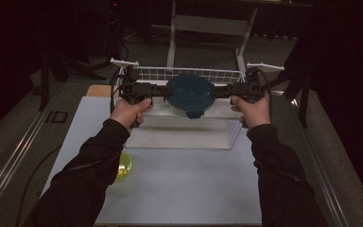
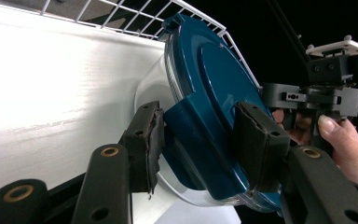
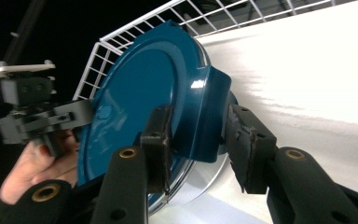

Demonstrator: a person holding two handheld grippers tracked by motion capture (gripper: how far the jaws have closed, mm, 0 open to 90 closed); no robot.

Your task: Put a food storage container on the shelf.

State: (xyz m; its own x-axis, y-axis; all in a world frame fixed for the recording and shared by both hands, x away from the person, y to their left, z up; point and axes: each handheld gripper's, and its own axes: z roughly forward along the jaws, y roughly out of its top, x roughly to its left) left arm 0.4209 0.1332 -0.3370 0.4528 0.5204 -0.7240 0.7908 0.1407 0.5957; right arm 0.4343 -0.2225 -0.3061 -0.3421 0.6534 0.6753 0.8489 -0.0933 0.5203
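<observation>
Dark floor and black curtains surround a white table (image 1: 179, 179), where a white wire basket (image 1: 189, 74) stands along the far edge. Over its front rim, a round clear container with a teal snap-on lid (image 1: 189, 96) hangs between the two grippers, one at each side, apparently so the load stays level while it is carried. The left gripper (image 2: 200, 140) has its jaws partly open around a teal latch tab at the lid's edge, its pads (image 2: 147, 140) close against it; the right gripper (image 3: 198, 140) straddles the opposite tab likewise, though firm contact cannot be told. A yellow-green dish (image 1: 123, 166) sits near the table's left edge, well apart.
</observation>
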